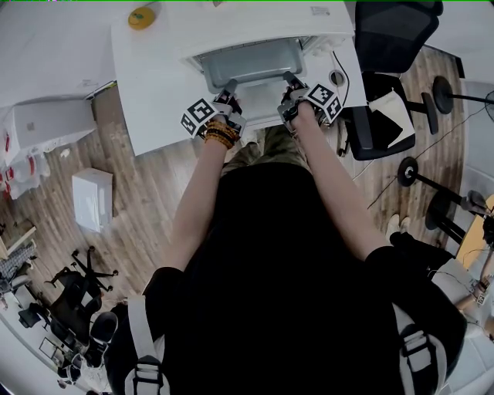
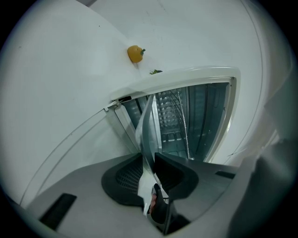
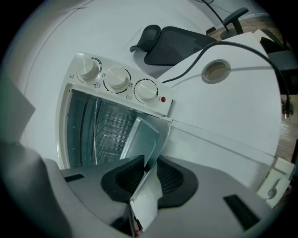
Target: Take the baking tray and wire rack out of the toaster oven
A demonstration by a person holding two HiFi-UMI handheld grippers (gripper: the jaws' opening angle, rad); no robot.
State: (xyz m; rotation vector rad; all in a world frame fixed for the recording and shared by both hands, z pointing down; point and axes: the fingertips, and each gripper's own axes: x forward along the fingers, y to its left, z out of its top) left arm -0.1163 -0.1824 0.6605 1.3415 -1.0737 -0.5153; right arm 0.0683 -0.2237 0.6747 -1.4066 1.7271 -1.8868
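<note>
The grey metal baking tray (image 1: 251,63) sticks out of the front of the white toaster oven (image 1: 316,46) on the white table. My left gripper (image 1: 230,86) is shut on the tray's near left rim, and my right gripper (image 1: 289,79) is shut on its near right rim. In the left gripper view the tray's edge (image 2: 148,130) runs from between the pads (image 2: 122,179) of the left gripper (image 2: 151,160) into the oven mouth, and the wire rack (image 2: 179,111) shows inside. In the right gripper view the right gripper (image 3: 148,165) pinches the tray (image 3: 139,139), with the rack (image 3: 100,135) behind it.
Three knobs (image 3: 116,79) line the oven's side panel. An orange fruit-like object (image 1: 142,17) lies on the table's far left. A black office chair (image 1: 390,46) stands at the right, and a cable (image 3: 195,60) runs past a round grommet (image 3: 216,70). White boxes (image 1: 93,199) sit on the wooden floor.
</note>
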